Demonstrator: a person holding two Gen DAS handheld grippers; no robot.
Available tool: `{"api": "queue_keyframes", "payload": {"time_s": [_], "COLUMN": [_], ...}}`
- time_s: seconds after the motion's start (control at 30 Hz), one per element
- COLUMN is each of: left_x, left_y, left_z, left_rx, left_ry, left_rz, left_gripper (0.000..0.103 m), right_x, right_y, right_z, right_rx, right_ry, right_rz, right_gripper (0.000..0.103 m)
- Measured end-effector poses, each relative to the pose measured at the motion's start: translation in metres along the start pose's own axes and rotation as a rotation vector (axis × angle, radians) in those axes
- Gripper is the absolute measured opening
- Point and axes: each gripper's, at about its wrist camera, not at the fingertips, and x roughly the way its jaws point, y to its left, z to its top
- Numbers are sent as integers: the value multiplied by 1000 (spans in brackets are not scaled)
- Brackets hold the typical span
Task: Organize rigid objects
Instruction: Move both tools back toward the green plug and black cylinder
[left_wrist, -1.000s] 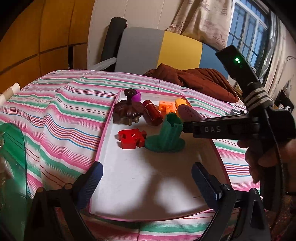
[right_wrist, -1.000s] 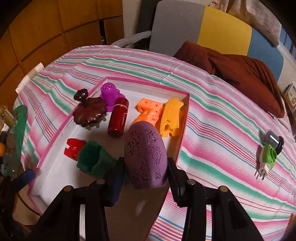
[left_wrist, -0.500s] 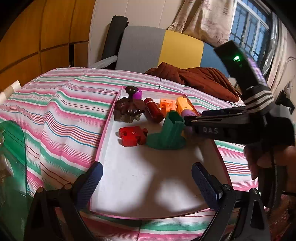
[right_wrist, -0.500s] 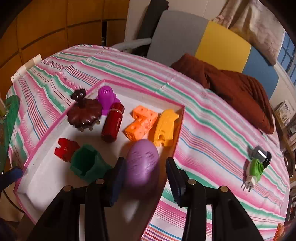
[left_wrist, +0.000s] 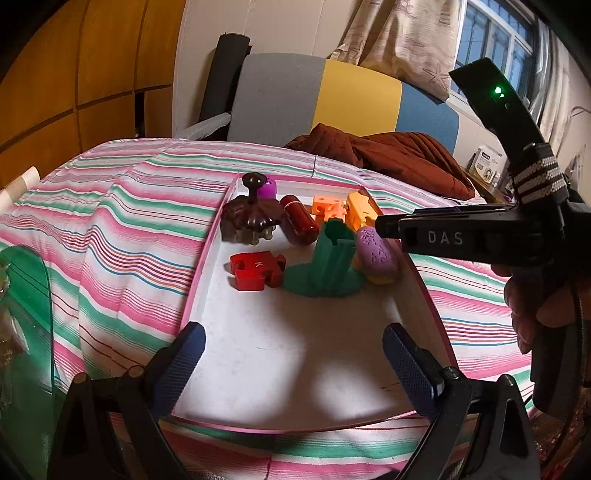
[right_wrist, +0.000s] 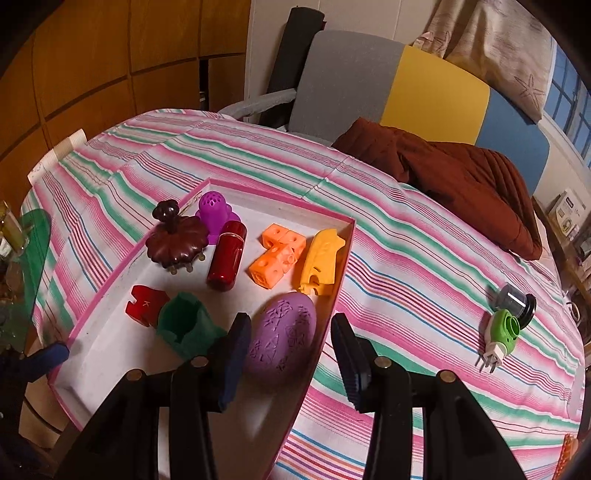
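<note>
A purple patterned egg (right_wrist: 282, 338) lies in the pink-rimmed white tray (right_wrist: 110, 369), close to the tray's right wall and beside a green cactus-shaped piece (right_wrist: 184, 326). My right gripper (right_wrist: 291, 332) stands open around the egg, with a clear gap between its right pad and the egg. In the left wrist view its tip (left_wrist: 384, 227) hangs just over the egg (left_wrist: 376, 254). Also in the tray are a red puzzle piece (right_wrist: 144, 304), a red cylinder (right_wrist: 227, 258), orange cubes (right_wrist: 277, 258), a yellow piece (right_wrist: 321, 262), a brown lidded piece (right_wrist: 177, 240) and a small purple piece (right_wrist: 214, 210). My left gripper (left_wrist: 291, 343) is open and holds nothing above the tray's near end.
On the striped cloth to the right of the tray lie a green plug (right_wrist: 500, 338) and a dark round cap (right_wrist: 517, 301). A brown blanket (right_wrist: 461, 177) lies at the far side, in front of a grey, yellow and blue chair back (right_wrist: 406, 85). Green glass (left_wrist: 26, 295) stands at the left edge.
The purple egg was held between the right gripper's pads above the tray. It has dropped out and now lies in the tray. The left gripper has not moved.
</note>
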Motion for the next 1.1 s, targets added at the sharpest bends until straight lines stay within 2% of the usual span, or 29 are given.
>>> {"api": "queue_keyframes", "payload": {"time_s": [0.23, 0.37, 0.6, 0.73, 0.87, 1.1], "left_x": [-3, -4, -5, -8, -11, -9], "left_y": [-4, -8, -23, -36, -50, -91], "left_z": [-1, -1, -2, -2, -1, 11], "left_rx": [8, 18, 61, 103, 137, 259], "left_ry": [-7, -9, -11, -18, -19, -18], "left_rz": [0, -5, -15, -40, -65, -93], "left_gripper": [98, 97, 98, 98, 101, 101], "right_x": [-12, -16, -4, 8, 11, 22], "right_y": [-18, -37, -83, -119, -163, -269], "right_z": [-4, -11, -35, -55, -71, -90], "right_rx": [62, 86, 157, 225, 311, 529], "right_ry": [-18, -17, 64, 146, 180, 250], "right_rz": [5, -24, -98, -148, -197, -308], "right_gripper": [45, 45, 45, 45, 45, 45]}}
